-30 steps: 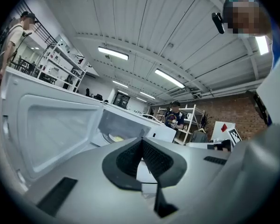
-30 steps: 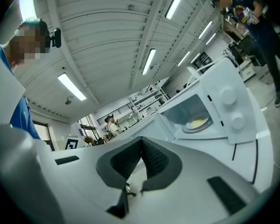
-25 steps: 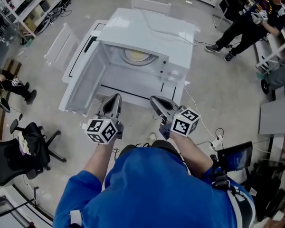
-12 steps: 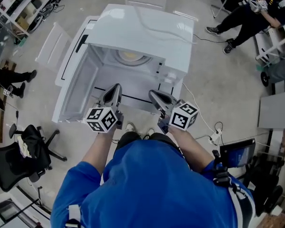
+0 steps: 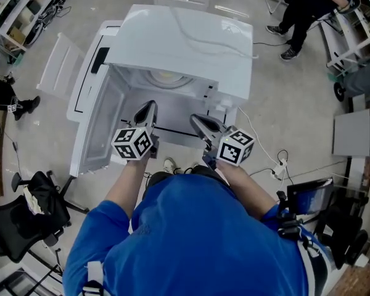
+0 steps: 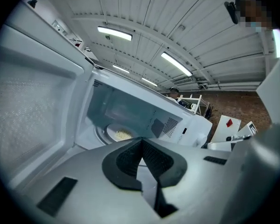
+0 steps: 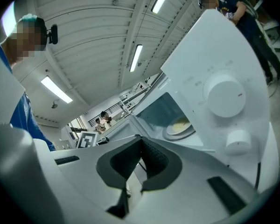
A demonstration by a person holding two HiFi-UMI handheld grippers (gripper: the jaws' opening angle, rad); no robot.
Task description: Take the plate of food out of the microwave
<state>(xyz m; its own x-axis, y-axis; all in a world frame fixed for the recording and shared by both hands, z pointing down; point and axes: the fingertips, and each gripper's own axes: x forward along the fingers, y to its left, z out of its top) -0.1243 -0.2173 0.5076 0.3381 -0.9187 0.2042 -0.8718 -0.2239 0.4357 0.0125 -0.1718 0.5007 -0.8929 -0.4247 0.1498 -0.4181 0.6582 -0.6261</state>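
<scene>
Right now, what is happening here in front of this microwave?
A person stands at a white microwave with its door swung open, one gripper in each hand. The left gripper and the right gripper both hover at the opening, jaws together and empty. The plate of food sits inside, not yet touched.

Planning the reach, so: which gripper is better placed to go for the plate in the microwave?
Left, probably. The left gripper points straight into the open microwave at the plate; the right gripper sits nearer the control panel. Both are shut and empty, so either must open first.
</scene>
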